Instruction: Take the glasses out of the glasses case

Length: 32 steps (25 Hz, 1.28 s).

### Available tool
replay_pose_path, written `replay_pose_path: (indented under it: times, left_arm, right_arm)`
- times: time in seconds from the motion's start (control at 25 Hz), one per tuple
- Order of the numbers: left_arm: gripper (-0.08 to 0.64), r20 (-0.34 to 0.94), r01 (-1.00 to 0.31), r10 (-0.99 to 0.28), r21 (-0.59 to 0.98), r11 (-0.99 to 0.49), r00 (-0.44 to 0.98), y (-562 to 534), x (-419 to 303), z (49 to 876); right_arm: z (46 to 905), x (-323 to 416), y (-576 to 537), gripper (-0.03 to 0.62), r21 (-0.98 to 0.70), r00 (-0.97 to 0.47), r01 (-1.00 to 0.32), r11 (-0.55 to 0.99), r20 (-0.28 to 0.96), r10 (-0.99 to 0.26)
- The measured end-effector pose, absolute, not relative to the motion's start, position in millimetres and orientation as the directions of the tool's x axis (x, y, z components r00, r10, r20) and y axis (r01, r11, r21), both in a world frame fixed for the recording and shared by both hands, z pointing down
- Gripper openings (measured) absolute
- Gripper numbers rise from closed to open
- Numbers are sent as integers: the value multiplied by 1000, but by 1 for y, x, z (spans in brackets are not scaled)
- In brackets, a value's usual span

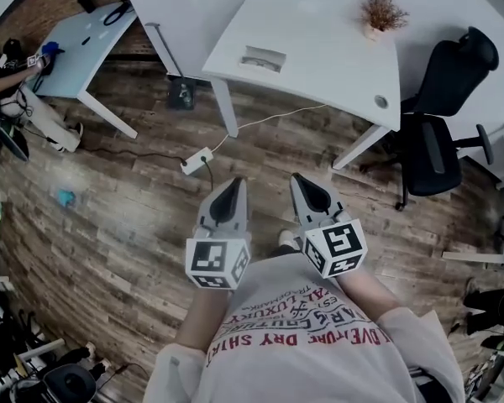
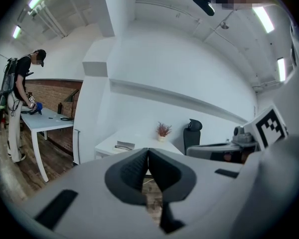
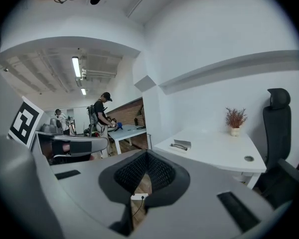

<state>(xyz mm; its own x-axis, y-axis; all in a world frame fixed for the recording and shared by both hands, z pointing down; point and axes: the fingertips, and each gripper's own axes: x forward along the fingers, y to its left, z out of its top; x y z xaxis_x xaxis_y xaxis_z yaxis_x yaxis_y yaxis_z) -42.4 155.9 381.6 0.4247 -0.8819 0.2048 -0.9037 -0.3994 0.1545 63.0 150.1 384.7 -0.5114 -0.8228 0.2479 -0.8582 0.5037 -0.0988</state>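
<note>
The glasses case (image 1: 263, 58) is a small pale box on the white table (image 1: 336, 49), far ahead of both grippers. It is also small and distant in the left gripper view (image 2: 124, 146) and the right gripper view (image 3: 180, 144), where a thin dark shape lies along its front. My left gripper (image 1: 235, 185) (image 2: 148, 152) and right gripper (image 1: 301, 180) (image 3: 147, 154) are held side by side close to my chest, above the wooden floor. The jaws of both are shut with nothing between them.
A potted dry plant (image 1: 381, 13) stands at the table's far side and a black office chair (image 1: 441, 116) at its right. A power strip (image 1: 196, 160) with cables lies on the floor ahead. Another person (image 3: 101, 114) stands at a second table (image 1: 84, 44) to the left.
</note>
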Motion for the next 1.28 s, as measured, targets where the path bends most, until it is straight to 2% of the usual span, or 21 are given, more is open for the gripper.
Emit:
replay_pose_path:
  times: [0.24, 0.4, 0.76, 1.28]
  left_arm:
    - [8, 198, -905, -885, 155, -396, 421, 94, 18, 379]
    - [8, 218, -910, -884, 147, -388, 412, 64, 31, 381]
    - [8, 229, -891, -862, 164, -423, 451, -10, 27, 393]
    - [8, 225, -788, -755, 166, -593, 616, -192, -28, 380]
  right_arm:
    - [387, 124, 79, 12, -117, -517, -855, 505, 257, -816]
    - [392, 142, 47, 12, -149, -519, -855, 497, 266, -813]
    - [408, 137, -15, 12, -138, -494, -869, 475, 288, -820]
    - [400, 84, -168, 12, -156, -313, -948, 277, 305, -899]
